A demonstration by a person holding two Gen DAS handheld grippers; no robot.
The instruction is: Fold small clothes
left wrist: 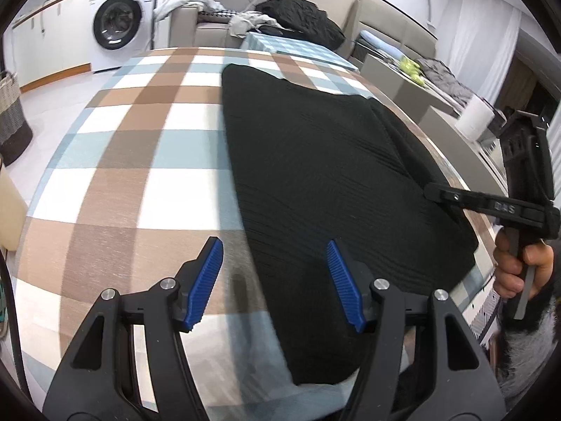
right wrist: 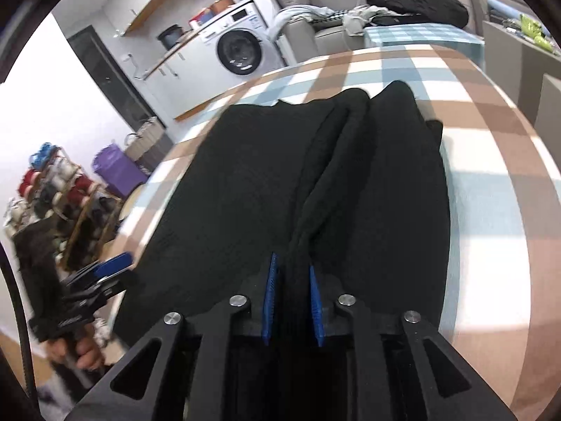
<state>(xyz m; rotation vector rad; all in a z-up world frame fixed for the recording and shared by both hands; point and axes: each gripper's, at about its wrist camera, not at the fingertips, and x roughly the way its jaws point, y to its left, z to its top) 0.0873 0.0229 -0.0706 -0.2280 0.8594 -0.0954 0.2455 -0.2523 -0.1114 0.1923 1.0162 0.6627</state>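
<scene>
At nine o'clock in the left wrist view stands a woven basket (left wrist: pixel 12 115) on the pale floor, and at eleven o'clock a white washing machine (left wrist: pixel 121 22) sits under a counter. The checked tablecloth (left wrist: pixel 115 161) fills the middle. The left gripper (left wrist: pixel 275 282) hangs at six o'clock with its blue pads (left wrist: pixel 207 282) well apart and nothing between them; its left pad is over bare cloth, its right one over the near edge of the black garment (left wrist: pixel 315 175). That garment lies spread flat from the centre toward three o'clock (a ribbed knit, by the look of it). At one o'clock a sofa (left wrist: pixel 210 24) carries a dark heap of clothes.

In the right wrist view a person's hand (right wrist: pixel 80 351) grips the left tool's handle at eight o'clock. The right gripper (right wrist: pixel 292 298) at six o'clock is closed on a raised ridge of the black garment, the fabric pinched between its blue pads and running away toward twelve o'clock.
</scene>
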